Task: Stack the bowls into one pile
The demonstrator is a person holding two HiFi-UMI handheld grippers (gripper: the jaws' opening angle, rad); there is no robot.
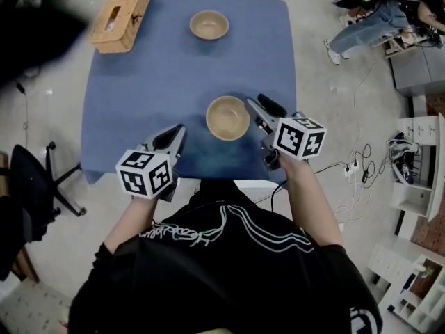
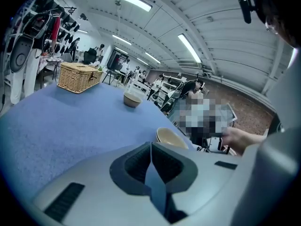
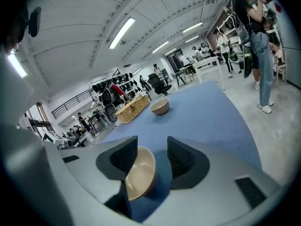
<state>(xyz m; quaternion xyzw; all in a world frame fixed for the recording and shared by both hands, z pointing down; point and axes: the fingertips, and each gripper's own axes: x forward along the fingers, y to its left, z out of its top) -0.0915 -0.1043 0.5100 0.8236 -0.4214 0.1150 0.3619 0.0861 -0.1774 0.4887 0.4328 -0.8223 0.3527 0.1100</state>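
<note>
two unstacked: centre bowl (image 1: 227,117) rim between right gripper (image 1: 259,105) spread jaws, likely to carry onto upper bowl (image 1: 208,25); left gripper (image 1: 179,131) pressed together.

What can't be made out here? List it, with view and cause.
Near bowl, left gripper view: lower part behind the left gripper.
Same bowl, right gripper view: rim edge behind one jaw of the right gripper; contact unclear.
Wicker basket, head view: contents under its woven top.
</note>
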